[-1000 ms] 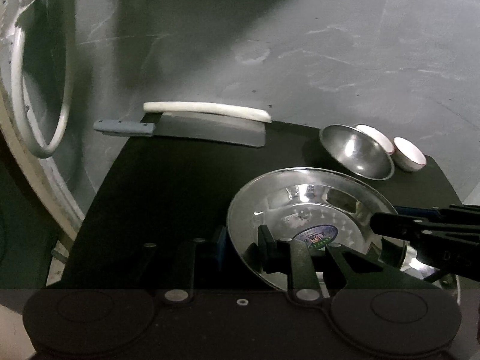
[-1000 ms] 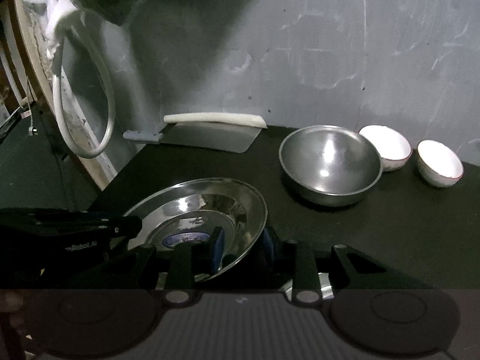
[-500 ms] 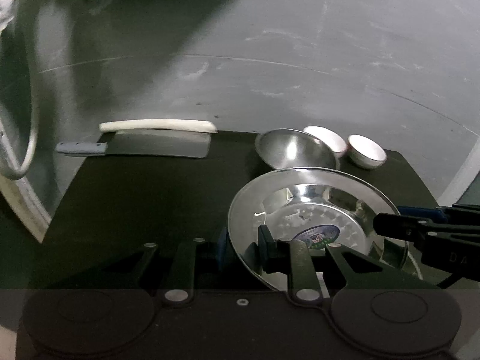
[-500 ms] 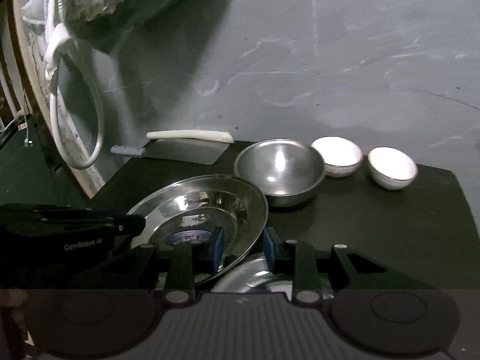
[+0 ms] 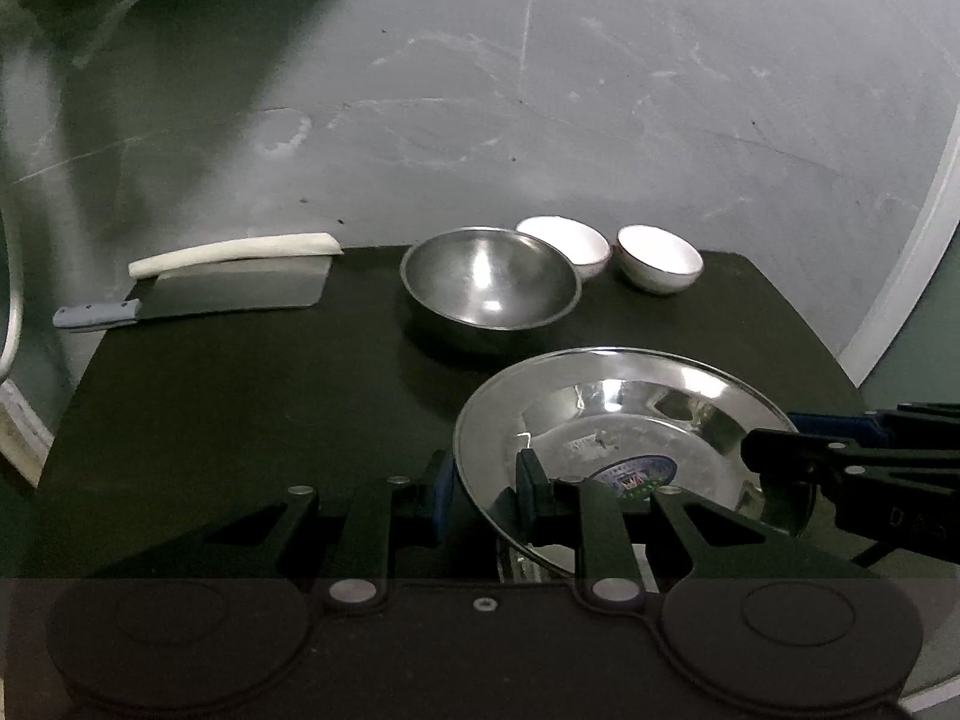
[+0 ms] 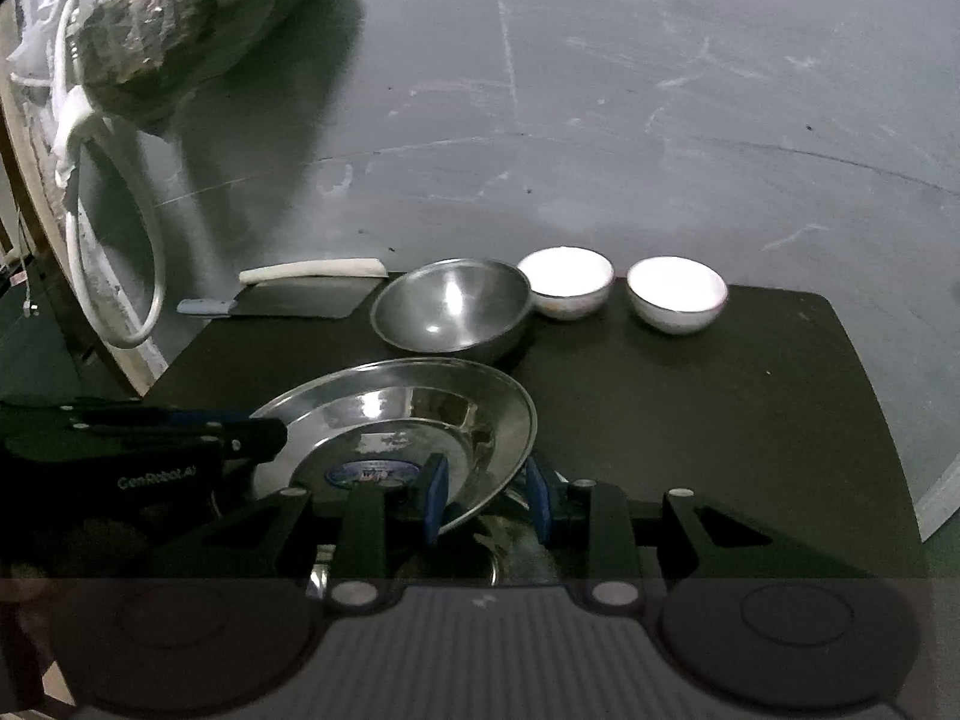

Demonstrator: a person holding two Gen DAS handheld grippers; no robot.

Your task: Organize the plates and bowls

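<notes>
- The wide, shallow stainless-steel plate point(image 5: 624, 450) with a blue sticker at its centre is held tilted above the black desk point(image 5: 240, 396), just in front of the deep round stainless-steel bowl point(image 5: 489, 285), which serves as landmark.
- The left gripper point(image 5: 485, 495) has its blue-padded fingers point(image 5: 529, 480) clamped on the plate's left rim, one inside the dish and one outside.
- The right gripper point(image 6: 487, 495) grips the plate's right rim point(image 6: 510, 438) the same way; in the left wrist view it shows as a black arm crossing the plate's right edge.
- Under the raised plate, in the right wrist view, another shiny metal dish point(image 6: 522, 558) shows, well in front of the steel bowl.
- Two small white ceramic bowls stand upright to the right of the steel bowl: the first white bowl point(image 6: 567, 282) just beside it, the second white bowl point(image 6: 678, 294) a little further right.
- A broad steel cleaver point(image 5: 228, 297) with a grey handle lies flat to the left of the steel bowl, a long white bar point(image 5: 234, 252) right behind it at the desk's back edge.
</notes>
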